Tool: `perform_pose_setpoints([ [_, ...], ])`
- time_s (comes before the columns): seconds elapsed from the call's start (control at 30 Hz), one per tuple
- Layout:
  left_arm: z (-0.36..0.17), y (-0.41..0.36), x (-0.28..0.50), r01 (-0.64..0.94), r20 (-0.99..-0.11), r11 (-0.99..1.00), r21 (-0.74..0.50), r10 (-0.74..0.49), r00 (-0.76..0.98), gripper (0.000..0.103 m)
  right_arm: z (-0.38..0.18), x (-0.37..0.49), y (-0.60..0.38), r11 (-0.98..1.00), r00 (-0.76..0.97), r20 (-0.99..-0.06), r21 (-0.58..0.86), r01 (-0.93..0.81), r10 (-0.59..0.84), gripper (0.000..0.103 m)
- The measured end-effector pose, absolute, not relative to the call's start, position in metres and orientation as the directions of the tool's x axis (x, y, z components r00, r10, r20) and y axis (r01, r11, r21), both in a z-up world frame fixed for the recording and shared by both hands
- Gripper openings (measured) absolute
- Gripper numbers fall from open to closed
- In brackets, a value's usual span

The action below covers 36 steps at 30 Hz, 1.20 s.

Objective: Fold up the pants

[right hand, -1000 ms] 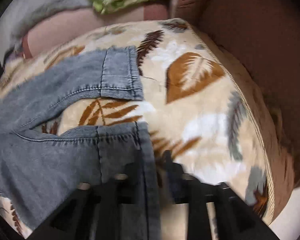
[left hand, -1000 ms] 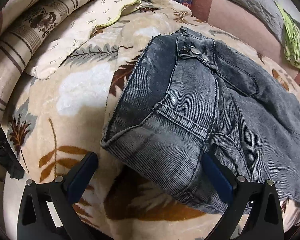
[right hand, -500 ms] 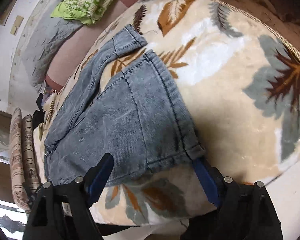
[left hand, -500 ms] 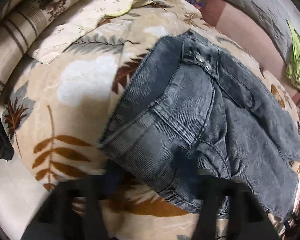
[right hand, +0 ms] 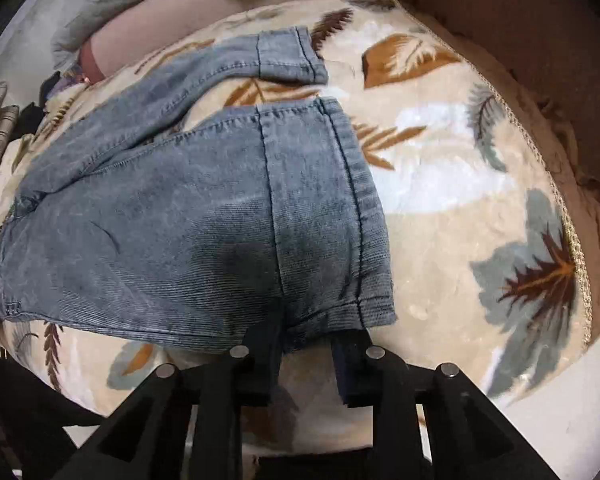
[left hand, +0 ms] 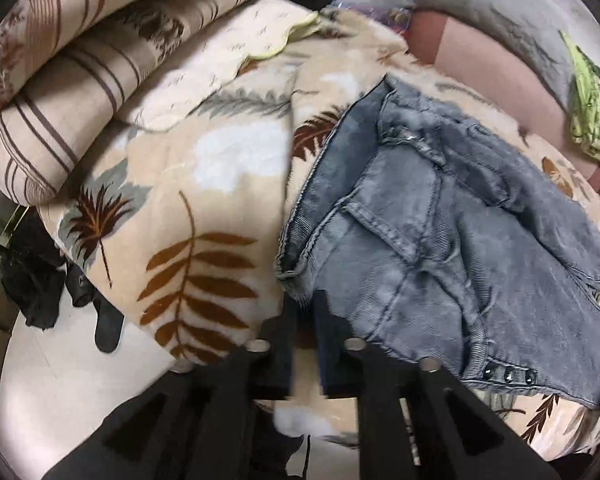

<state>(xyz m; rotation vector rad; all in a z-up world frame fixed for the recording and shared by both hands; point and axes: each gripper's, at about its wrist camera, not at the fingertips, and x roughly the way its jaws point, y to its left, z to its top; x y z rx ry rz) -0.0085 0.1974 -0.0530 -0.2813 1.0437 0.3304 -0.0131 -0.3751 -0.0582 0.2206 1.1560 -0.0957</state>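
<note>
A: Left wrist view: one pair of grey denim pants [left hand: 452,240] lies on one leaf-print blanket [left hand: 204,208] spread over the bed. Two striped bolsters [left hand: 72,80] are stacked at the far left, one cream pillow [left hand: 220,68] lies beside them, and one green patterned cloth [left hand: 592,116] is at the far right.

B: And the left hand-held gripper [left hand: 305,300]?

A: Its jaws have just been closing; they now pinch the waistband corner of the pants. A second ago they stood wide apart.

B: Right wrist view?

A: Two pant legs, each ending in a cuff. The right hand-held gripper [right hand: 306,340] has also just been closing and now pinches the near leg's bottom edge by the hem; half a second ago its jaws straddled that cuff, spread.
</note>
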Motion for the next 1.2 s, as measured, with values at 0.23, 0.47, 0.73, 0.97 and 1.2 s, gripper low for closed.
perform_pose_setpoints([
  [0.23, 0.016, 0.158, 0.001, -0.283, -0.734, 0.958, -0.047, 0.159, 0.660, 0.080, 0.033, -0.005, -0.388, 0.937, 0.657, -0.745, 0.303, 0.172, 0.121, 0.075],
  [0.47, -0.063, 0.121, 0.051, -0.136, -0.890, 0.990, 0.022, 0.081, 0.449, 0.082, -0.067, 0.050, -0.393, 0.893, 0.380, -0.884, 0.380, 0.241, 0.274, 0.078],
  [0.73, -0.010, 0.150, 0.091, -0.112, -0.808, 0.993, -0.034, 0.039, 0.588, 0.084, 0.002, 0.086, -0.437, 0.914, 0.527, -0.822, 0.360, 0.188, 0.216, 0.078],
  [0.97, -0.014, 0.188, 0.226, -0.216, -0.844, 0.959, -0.182, -0.039, 0.535, 0.084, 0.008, 0.198, -0.459, 0.906, 0.553, -0.806, 0.372, 0.202, 0.208, 0.078],
  [1.2, -0.049, 0.199, 0.330, -0.227, -0.880, 0.955, -0.190, -0.063, 0.470, 0.031, -0.021, 0.273, -0.455, 0.913, 0.501, -0.835, 0.361, 0.188, 0.227, 0.077],
])
